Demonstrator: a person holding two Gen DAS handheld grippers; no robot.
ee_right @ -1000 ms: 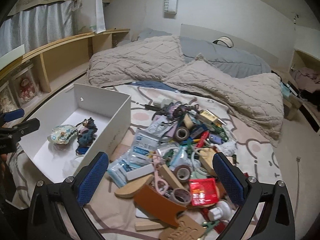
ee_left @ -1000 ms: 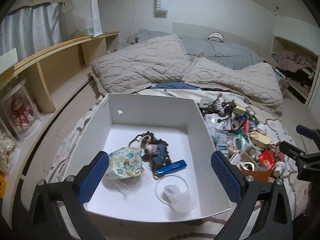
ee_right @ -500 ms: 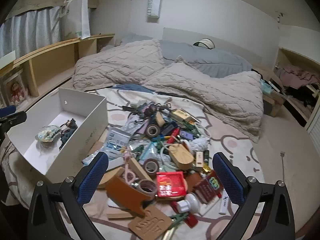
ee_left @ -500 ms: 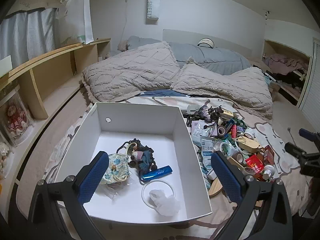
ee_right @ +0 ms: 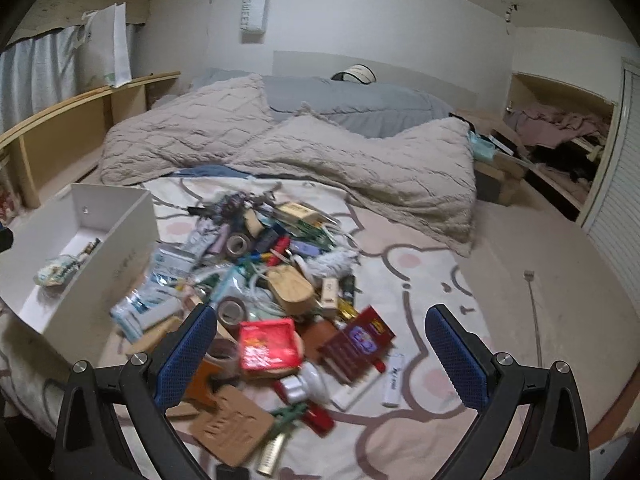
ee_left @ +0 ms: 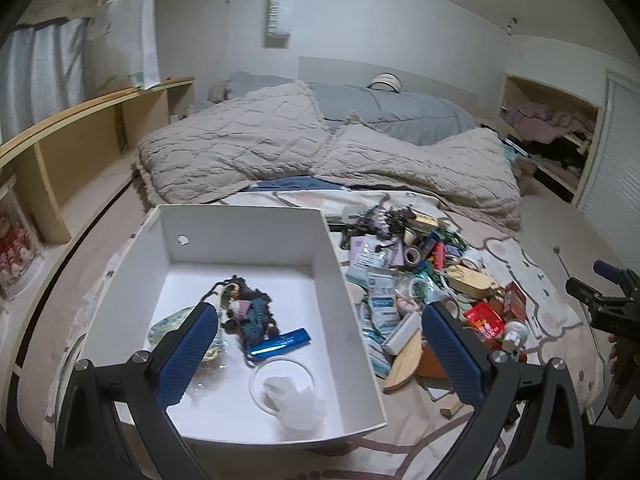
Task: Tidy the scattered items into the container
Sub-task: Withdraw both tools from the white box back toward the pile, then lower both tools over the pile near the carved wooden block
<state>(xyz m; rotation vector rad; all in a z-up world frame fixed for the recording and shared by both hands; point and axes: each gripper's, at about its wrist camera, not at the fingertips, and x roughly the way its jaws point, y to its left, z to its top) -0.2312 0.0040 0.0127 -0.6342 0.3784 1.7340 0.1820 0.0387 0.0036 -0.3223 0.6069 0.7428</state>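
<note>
A white open box (ee_left: 332,256) sits on the bed's patterned blanket; it also shows in the right wrist view (ee_right: 132,248). It holds a floral pouch (ee_left: 168,326), a dark knitted bundle (ee_left: 252,312), a blue tube (ee_left: 280,343) and a clear round lid (ee_left: 282,384). A heap of small scattered items (ee_right: 276,280) lies right of the box, with a red packet (ee_right: 269,343) and a dark red box (ee_right: 358,340) at its front. My left gripper (ee_left: 320,356) is open and empty above the box's near side. My right gripper (ee_right: 322,356) is open and empty above the heap's near edge.
Beige quilted bedding (ee_right: 360,160) and a grey duvet (ee_right: 352,104) cover the far bed. Wooden shelving (ee_left: 72,148) runs along the left wall. A cluttered alcove (ee_right: 560,128) and slatted door stand at right. Bare blanket (ee_right: 440,280) lies right of the heap.
Both grippers have pulled back and up, so the box and heap look smaller. The right view has swung right, with the heap now lower left. Both grippers stay open.
</note>
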